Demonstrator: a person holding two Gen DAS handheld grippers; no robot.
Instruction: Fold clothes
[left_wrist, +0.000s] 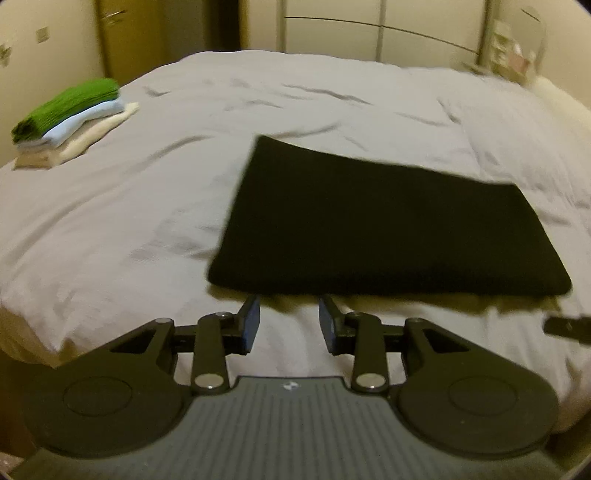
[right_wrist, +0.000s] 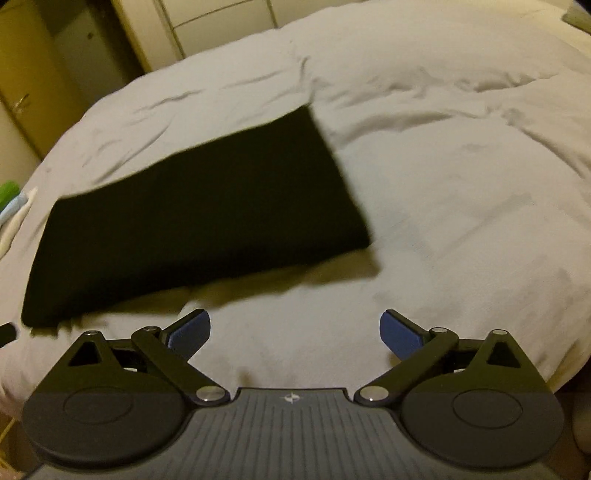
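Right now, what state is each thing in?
Black garment: folded flat on the bed, free of both grippers.
Stack: folded clothes piled at the bed's far left, green on top.
Bed: covered by a wrinkled grey duvet.
Left gripper: partly open, empty.
Right gripper: wide open, empty.

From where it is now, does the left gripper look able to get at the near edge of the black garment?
Probably yes. The left gripper is open and empty, just short of the folded black garment, with only bare duvet between them.
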